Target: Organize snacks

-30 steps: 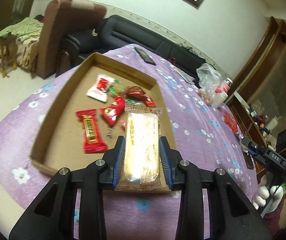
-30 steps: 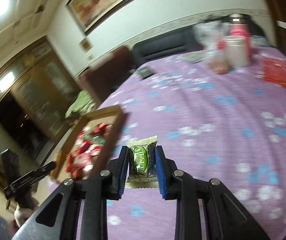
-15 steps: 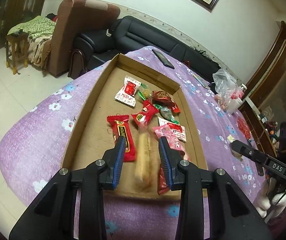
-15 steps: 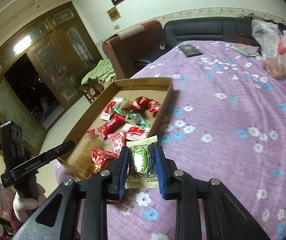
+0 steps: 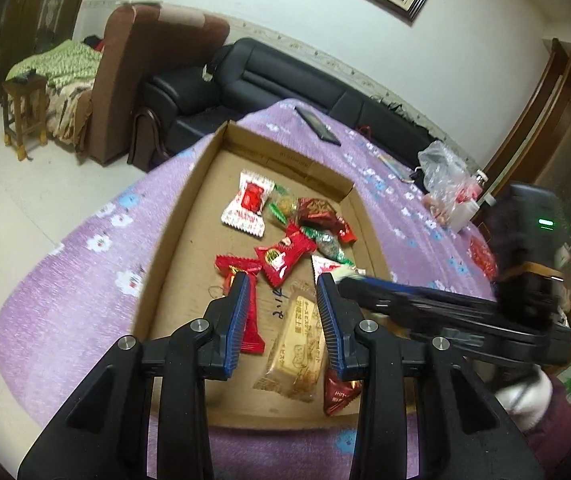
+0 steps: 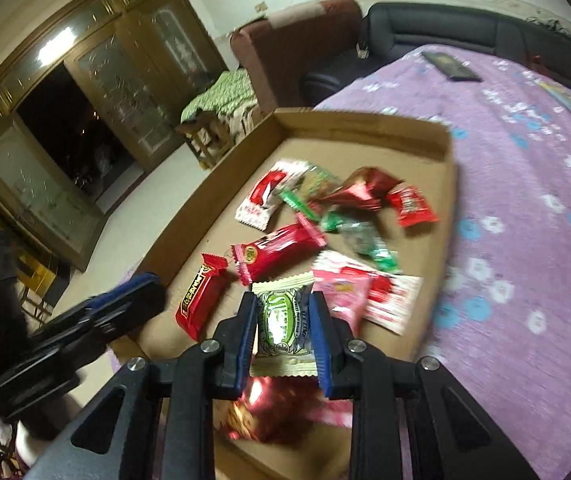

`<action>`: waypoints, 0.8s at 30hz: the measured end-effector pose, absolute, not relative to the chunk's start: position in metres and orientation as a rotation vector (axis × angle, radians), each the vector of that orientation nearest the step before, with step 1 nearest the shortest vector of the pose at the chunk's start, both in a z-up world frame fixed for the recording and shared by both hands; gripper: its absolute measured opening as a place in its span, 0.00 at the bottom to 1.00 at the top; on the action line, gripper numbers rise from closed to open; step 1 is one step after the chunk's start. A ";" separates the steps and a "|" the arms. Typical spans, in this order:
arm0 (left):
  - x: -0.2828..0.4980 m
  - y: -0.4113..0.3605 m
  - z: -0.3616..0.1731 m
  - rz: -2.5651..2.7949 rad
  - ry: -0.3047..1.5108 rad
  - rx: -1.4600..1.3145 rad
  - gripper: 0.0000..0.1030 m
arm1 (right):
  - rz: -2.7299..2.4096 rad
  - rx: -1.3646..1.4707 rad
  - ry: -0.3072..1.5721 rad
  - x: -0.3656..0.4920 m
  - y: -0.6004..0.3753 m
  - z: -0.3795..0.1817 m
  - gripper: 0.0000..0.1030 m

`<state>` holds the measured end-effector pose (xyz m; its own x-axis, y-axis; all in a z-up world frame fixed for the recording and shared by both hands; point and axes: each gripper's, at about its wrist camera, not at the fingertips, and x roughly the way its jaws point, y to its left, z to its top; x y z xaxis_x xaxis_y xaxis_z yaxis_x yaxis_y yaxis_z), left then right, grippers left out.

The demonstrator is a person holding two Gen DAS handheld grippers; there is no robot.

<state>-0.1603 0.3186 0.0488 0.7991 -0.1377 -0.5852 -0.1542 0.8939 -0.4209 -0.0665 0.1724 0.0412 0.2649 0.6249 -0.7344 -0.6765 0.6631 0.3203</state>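
Note:
A shallow cardboard tray (image 5: 189, 216) on the purple flowered tablecloth holds several wrapped snacks, mostly red. My left gripper (image 5: 283, 312) is open and empty above the tray's near end. The tan biscuit pack (image 5: 297, 354) lies flat on the tray floor below its fingers. My right gripper (image 6: 283, 328) is shut on a green and white snack packet (image 6: 281, 322) and holds it over the tray (image 6: 365, 128). The right gripper also shows in the left wrist view (image 5: 365, 282), reaching in from the right.
A black phone (image 5: 317, 124) and a clear plastic bag (image 5: 443, 172) lie on the far part of the tablecloth. A black sofa (image 5: 269, 80) and a brown armchair (image 5: 145, 56) stand beyond the table. The left gripper shows at the left edge of the right wrist view (image 6: 97, 320).
My left gripper opened and the biscuit pack dropped flat into the tray. My right gripper carried the green packet from over the tablecloth to above the tray.

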 end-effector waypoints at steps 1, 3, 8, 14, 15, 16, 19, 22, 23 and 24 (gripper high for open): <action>-0.164 0.320 0.051 0.010 0.640 -0.466 0.33 | 0.875 -0.070 0.968 -0.064 0.179 0.038 0.28; -0.168 0.322 0.054 0.010 0.630 -0.455 0.35 | 0.867 -0.079 0.978 -0.060 0.187 0.031 0.28; -0.172 0.322 0.056 0.007 0.614 -0.453 0.36 | 0.852 -0.089 0.996 -0.049 0.200 0.022 0.29; -0.175 0.315 0.056 0.016 0.621 -0.465 0.36 | 0.872 -0.139 0.926 -0.067 0.195 0.038 0.34; -0.176 0.313 0.058 0.012 0.614 -0.461 0.37 | 0.868 -0.135 0.905 -0.073 0.191 0.044 0.37; -0.177 0.311 0.058 0.008 0.607 -0.454 0.41 | 0.864 -0.121 0.879 -0.078 0.184 0.051 0.40; -0.175 0.301 0.059 0.005 0.596 -0.437 0.57 | 0.837 -0.047 0.806 -0.093 0.149 0.068 0.50; -0.168 0.286 0.061 -0.021 0.615 -0.427 0.57 | 0.781 0.014 0.740 -0.106 0.109 0.077 0.57; -0.167 0.278 0.062 -0.029 0.612 -0.413 0.57 | 0.759 0.029 0.728 -0.108 0.097 0.077 0.59; -0.167 0.271 0.064 -0.039 0.608 -0.401 0.57 | 0.732 0.049 0.719 -0.112 0.082 0.075 0.59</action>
